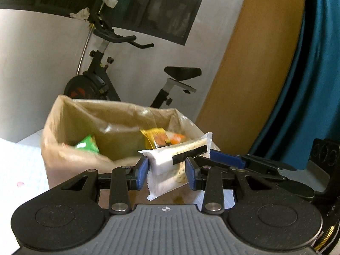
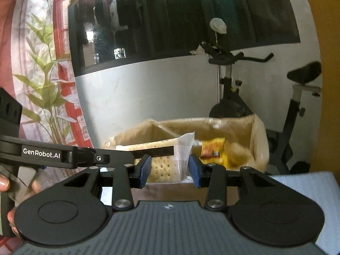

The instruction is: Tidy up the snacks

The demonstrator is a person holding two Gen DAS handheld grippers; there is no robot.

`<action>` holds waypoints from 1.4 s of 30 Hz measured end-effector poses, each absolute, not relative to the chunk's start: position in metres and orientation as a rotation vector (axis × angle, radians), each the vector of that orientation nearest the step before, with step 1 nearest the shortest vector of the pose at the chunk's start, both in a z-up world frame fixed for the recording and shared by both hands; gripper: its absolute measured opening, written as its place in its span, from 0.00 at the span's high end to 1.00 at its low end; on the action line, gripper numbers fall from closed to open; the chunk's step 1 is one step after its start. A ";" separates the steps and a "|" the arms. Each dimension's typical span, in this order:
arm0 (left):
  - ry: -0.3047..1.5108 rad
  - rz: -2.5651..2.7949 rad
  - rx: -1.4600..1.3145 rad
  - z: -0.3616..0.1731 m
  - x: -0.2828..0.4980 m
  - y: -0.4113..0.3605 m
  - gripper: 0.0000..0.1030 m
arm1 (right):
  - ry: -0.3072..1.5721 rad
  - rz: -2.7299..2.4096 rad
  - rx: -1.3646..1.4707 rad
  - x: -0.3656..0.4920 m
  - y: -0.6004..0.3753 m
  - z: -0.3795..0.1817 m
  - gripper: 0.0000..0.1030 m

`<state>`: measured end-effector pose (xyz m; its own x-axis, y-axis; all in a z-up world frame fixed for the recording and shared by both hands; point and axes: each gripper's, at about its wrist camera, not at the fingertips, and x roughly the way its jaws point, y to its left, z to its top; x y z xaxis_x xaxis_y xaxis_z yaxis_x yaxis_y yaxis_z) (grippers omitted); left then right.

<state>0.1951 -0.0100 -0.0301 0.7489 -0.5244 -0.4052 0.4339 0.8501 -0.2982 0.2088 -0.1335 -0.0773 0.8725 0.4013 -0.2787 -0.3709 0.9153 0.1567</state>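
Two grippers meet on one item: a clear-wrapped cracker packet (image 1: pixel 176 161), held in the air just in front of the lined cardboard box (image 1: pixel 63 131). Left gripper (image 1: pixel 167 173): in the left wrist view its blue pads sit against both sides of the packet's lower half, so I read the jaws as clamped on it. Right gripper (image 2: pixel 170 170): in the right wrist view the packet lies between its pads, but there seems to be a gap on the right side; I cannot tell whether these jaws bear on the wrapper or only bracket it.

Box contents visible: a green packet (image 1: pixel 88 145) at left and a yellow-orange packet (image 1: pixel 156 139) at right, both inside the plastic liner. The cracker packet overlaps the box's near rim in view but is not yet inside.

Step in hand, as judged: a handover or a two-handed carry toward the box. Next move calls for one gripper to take sole hold, lift the packet over the near rim, and let go above a free spot between the two packets. Risk: the slick wrapper may slip.
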 end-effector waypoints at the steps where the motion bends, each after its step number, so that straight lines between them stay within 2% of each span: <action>1: 0.496 -0.524 -0.190 -0.028 0.202 -0.009 0.62 | 0.309 0.407 0.083 0.215 -0.133 -0.075 0.59; 12: 0.561 -0.458 -0.184 -0.032 0.265 0.008 0.62 | 0.375 0.412 0.049 0.298 -0.114 -0.074 0.59; 17: 0.597 -0.437 -0.196 -0.041 0.283 0.014 0.62 | 0.430 0.368 0.032 0.315 -0.107 -0.082 0.57; 19: 0.582 -0.435 -0.183 -0.039 0.279 0.015 0.59 | 0.428 0.357 0.045 0.313 -0.109 -0.081 0.57; 22: 0.559 -0.423 -0.157 -0.033 0.271 0.016 0.43 | 0.430 0.330 0.035 0.308 -0.111 -0.077 0.47; 24: 0.530 -0.418 -0.139 -0.027 0.267 0.017 0.28 | 0.417 0.313 0.028 0.300 -0.113 -0.072 0.32; 27: 0.484 -0.389 -0.081 -0.014 0.250 0.013 0.14 | 0.392 0.293 0.040 0.289 -0.115 -0.062 0.14; 29: 0.453 -0.361 -0.038 -0.005 0.238 0.008 0.10 | 0.374 0.273 0.040 0.280 -0.118 -0.056 0.08; 33: 0.417 -0.334 -0.024 0.011 0.214 0.007 0.09 | 0.354 0.246 0.053 0.260 -0.124 -0.045 0.02; 42: 0.358 -0.301 -0.001 0.041 0.165 -0.001 0.09 | 0.325 0.195 0.083 0.209 -0.130 -0.020 0.00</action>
